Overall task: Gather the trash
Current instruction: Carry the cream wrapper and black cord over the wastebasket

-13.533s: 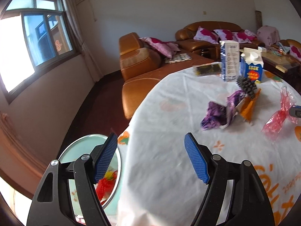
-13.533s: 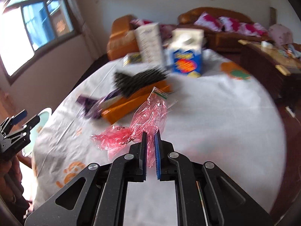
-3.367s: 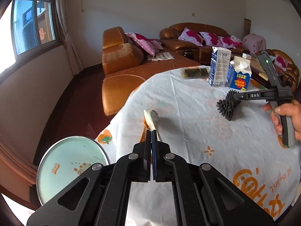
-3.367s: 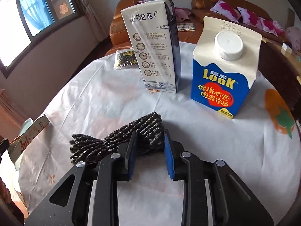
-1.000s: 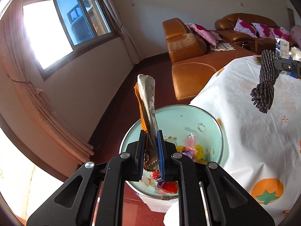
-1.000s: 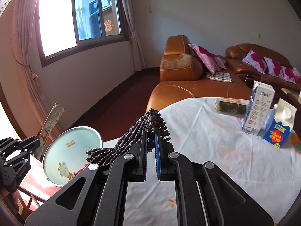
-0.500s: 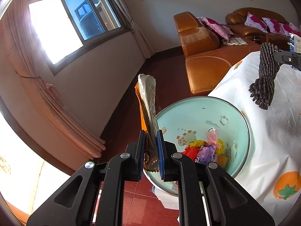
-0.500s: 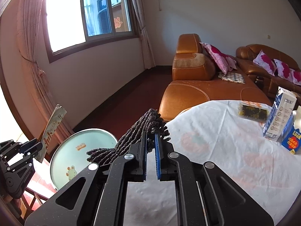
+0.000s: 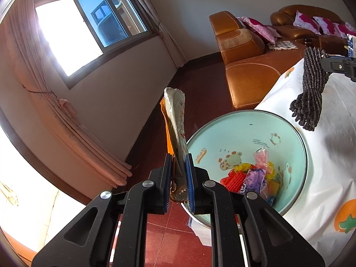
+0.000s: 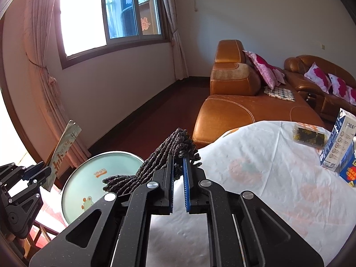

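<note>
My left gripper (image 9: 178, 178) is shut on a long silver and orange snack wrapper (image 9: 175, 124), held upright just left of the rim of a pale green trash bin (image 9: 233, 131) with colourful wrappers inside. My right gripper (image 10: 178, 178) is shut on a dark knitted bundle (image 10: 155, 164), held over the table edge beside the bin (image 10: 89, 178). The bundle also hangs at the right of the left wrist view (image 9: 311, 89). The left gripper (image 10: 33, 173) and its wrapper (image 10: 63, 146) show at the left of the right wrist view.
A white patterned tablecloth (image 10: 255, 178) covers the round table. Two cartons (image 10: 338, 142) and a small dark packet (image 10: 309, 134) stand at its far side. An orange leather sofa (image 10: 240, 102) lies beyond. Red tile floor (image 9: 160, 240) lies below the bin.
My left gripper has moved a little left, off the bin, still holding the wrapper. My right gripper has carried the knitted bundle closer to the bin.
</note>
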`<move>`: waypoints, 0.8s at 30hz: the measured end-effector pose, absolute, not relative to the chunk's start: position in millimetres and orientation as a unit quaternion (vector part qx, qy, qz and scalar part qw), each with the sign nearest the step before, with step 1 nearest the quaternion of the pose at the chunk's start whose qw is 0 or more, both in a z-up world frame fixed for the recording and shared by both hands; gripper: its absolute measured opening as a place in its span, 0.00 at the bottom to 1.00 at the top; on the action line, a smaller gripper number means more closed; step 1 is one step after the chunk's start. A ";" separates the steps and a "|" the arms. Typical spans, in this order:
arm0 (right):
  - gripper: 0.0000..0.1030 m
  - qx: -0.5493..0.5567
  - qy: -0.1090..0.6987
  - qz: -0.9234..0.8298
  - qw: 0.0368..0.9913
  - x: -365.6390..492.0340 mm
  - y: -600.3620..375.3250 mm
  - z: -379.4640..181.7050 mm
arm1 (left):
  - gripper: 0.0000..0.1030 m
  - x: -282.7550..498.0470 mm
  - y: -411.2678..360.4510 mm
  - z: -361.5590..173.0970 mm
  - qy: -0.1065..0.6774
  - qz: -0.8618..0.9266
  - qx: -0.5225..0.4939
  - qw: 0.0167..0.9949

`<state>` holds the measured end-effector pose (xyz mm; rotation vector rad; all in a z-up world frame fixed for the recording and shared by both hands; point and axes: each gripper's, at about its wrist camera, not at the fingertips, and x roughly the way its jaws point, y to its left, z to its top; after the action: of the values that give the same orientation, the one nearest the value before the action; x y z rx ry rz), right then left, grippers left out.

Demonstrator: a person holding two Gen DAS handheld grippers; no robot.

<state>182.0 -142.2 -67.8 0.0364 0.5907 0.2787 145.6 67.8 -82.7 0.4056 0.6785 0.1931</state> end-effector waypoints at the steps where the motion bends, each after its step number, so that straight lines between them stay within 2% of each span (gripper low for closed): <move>1: 0.08 0.017 0.291 0.138 0.947 182.6 -140.7 -68.3 | 0.12 145.6 68.3 -82.5 0.329 0.095 0.198 0.918; 24: 0.08 -0.004 0.299 0.156 0.941 188.7 -115.1 -76.7 | 0.12 147.9 73.3 -83.3 0.326 0.113 0.206 0.916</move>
<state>188.7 -115.1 -76.7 -0.0079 0.6094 0.3188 147.9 73.3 -83.3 0.4230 0.6719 0.2329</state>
